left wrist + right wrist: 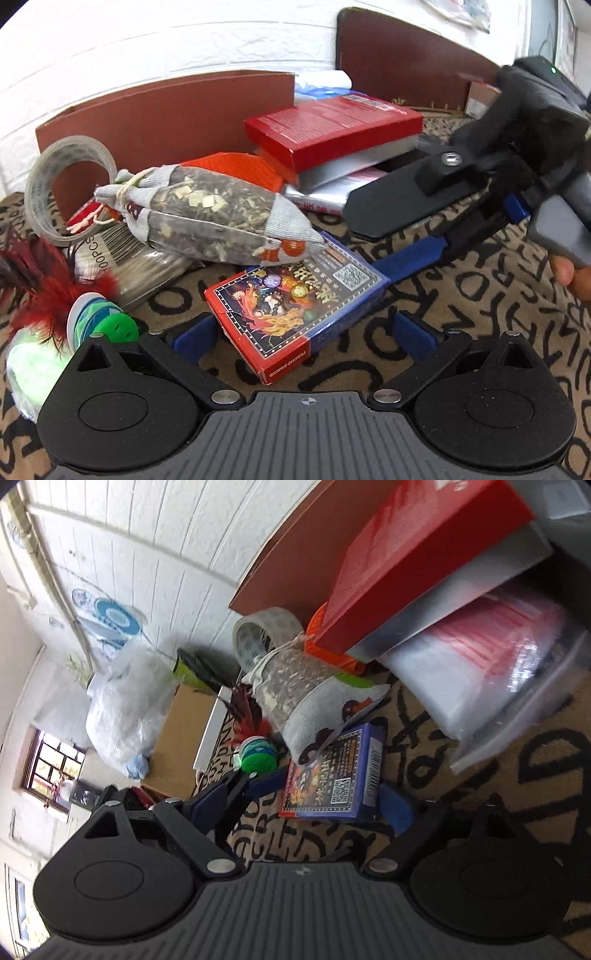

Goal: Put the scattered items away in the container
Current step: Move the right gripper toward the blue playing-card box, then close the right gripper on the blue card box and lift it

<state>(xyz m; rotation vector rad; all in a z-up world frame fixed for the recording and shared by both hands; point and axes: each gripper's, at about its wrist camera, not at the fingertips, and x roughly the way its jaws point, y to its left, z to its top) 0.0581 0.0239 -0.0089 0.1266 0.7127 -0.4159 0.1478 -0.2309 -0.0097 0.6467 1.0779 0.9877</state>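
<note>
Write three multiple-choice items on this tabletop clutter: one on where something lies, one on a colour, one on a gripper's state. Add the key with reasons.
1. Where does one end of the herb sachet rest?
A. on the card box
B. inside the tape roll
C. on top of the red box

2. What colour are the feathers of the shuttlecock toy?
A. yellow
B. red
C. white

3. How does the left gripper stand at the card box?
A. shut flat with nothing between its fingers
B. open, fingers either side of the box
C. holding the tape roll

Key: 1 A, the sachet's grey corner overlaps the box's top edge in both views. 2 B, red and dark red plumes rise beside the clear tape roll. 3 B, the blue pads stand apart from the box's sides.
</note>
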